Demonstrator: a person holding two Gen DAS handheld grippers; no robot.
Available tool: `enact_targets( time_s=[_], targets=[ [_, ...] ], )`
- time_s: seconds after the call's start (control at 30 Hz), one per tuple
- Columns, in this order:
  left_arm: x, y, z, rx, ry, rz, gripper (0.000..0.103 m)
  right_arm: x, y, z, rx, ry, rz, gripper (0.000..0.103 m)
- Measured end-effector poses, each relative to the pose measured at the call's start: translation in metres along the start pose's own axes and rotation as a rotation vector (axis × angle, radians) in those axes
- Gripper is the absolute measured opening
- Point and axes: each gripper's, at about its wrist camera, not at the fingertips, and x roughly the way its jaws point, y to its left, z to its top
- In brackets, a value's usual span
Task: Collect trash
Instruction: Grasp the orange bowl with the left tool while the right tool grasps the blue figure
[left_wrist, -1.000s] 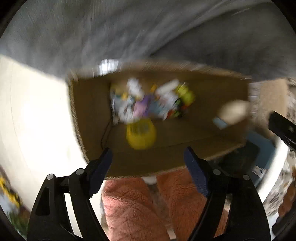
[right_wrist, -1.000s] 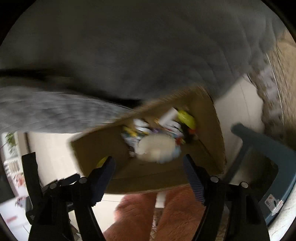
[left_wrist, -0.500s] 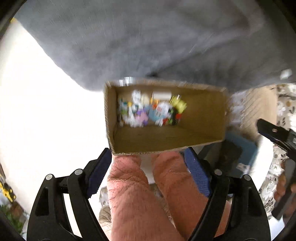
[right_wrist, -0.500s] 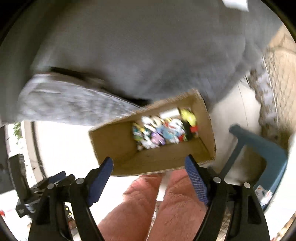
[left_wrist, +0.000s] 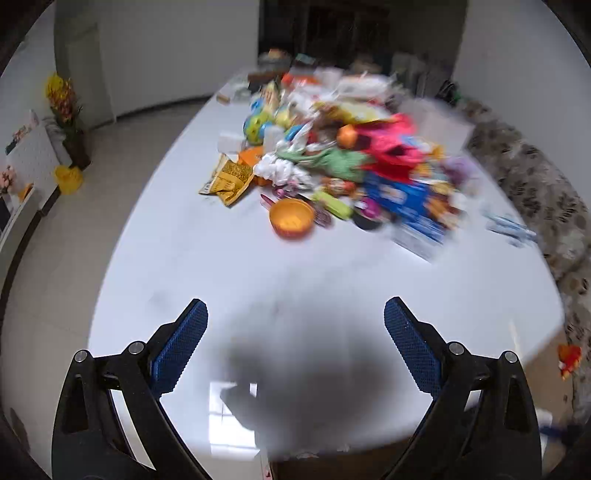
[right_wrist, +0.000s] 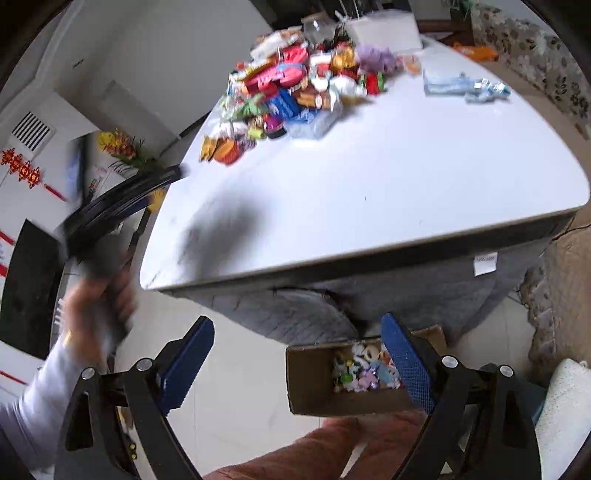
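A heap of colourful trash (left_wrist: 347, 162) lies on the far half of a white table (left_wrist: 258, 273): wrappers, an orange bowl (left_wrist: 291, 218), a yellow snack bag (left_wrist: 227, 179). The heap also shows in the right wrist view (right_wrist: 291, 85). My left gripper (left_wrist: 295, 332) is open and empty above the table's near part. My right gripper (right_wrist: 297, 358) is open and empty, below the table's edge, over a cardboard box (right_wrist: 314, 380) on the floor with several pieces of trash in it.
The left hand and its gripper (right_wrist: 110, 210) show blurred at the left of the right wrist view. A grey cover (right_wrist: 369, 291) hangs under the table. A patterned sofa (left_wrist: 535, 192) stands to the right. Flowers (left_wrist: 62, 99) and a yellow bin (left_wrist: 68, 179) stand at the left wall.
Both grippers have swung up from looking down into the cardboard box. The left one now faces the table top and trash heap; the right one sees the table edge and the box below.
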Motion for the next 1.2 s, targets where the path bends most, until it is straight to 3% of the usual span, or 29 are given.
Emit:
enact_targets(
  time_s=[0.17, 0.27, 0.33, 0.37, 0.47, 0.63, 0.8, 0.93, 1.07, 1.2],
  targets=[
    [0.076, 0.016, 0.055, -0.091, 0.060, -0.012, 0.094, -0.012, -0.005, -0.011, 0.044, -0.030, -0.040, 0.090],
    [0.097, 0.021, 0.066, -0.093, 0.092, 0.004, 0.092, -0.016, -0.011, -0.019, 0.079, -0.026, -0.063, 0.090],
    [0.111, 0.020, 0.071, -0.071, 0.113, 0.027, 0.072, -0.017, -0.015, -0.023, 0.093, -0.028, -0.075, 0.090],
    [0.115, 0.020, 0.072, -0.067, 0.132, -0.002, 0.050, -0.018, -0.015, -0.023, 0.097, -0.031, -0.077, 0.090],
    [0.113, 0.018, 0.070, -0.039, 0.145, -0.029, 0.048, -0.021, -0.015, -0.020, 0.100, -0.038, -0.073, 0.090],
    [0.072, 0.028, 0.044, -0.057, 0.132, -0.113, 0.048, -0.020, -0.018, 0.003, 0.064, -0.063, -0.090, 0.090],
    [0.003, 0.028, -0.015, -0.035, 0.114, -0.155, 0.048, -0.017, -0.057, 0.053, 0.099, -0.124, -0.151, 0.090],
    [-0.042, 0.029, -0.062, -0.071, 0.127, -0.185, 0.048, -0.001, -0.124, 0.126, 0.292, -0.161, -0.144, 0.090],
    [-0.066, 0.035, -0.091, -0.136, 0.143, -0.181, 0.048, 0.023, -0.192, 0.191, 0.577, -0.200, -0.106, 0.090],
    [-0.085, 0.044, -0.103, -0.192, 0.132, -0.125, 0.048, 0.051, -0.234, 0.236, 0.727, -0.196, -0.174, 0.087]
  ],
)
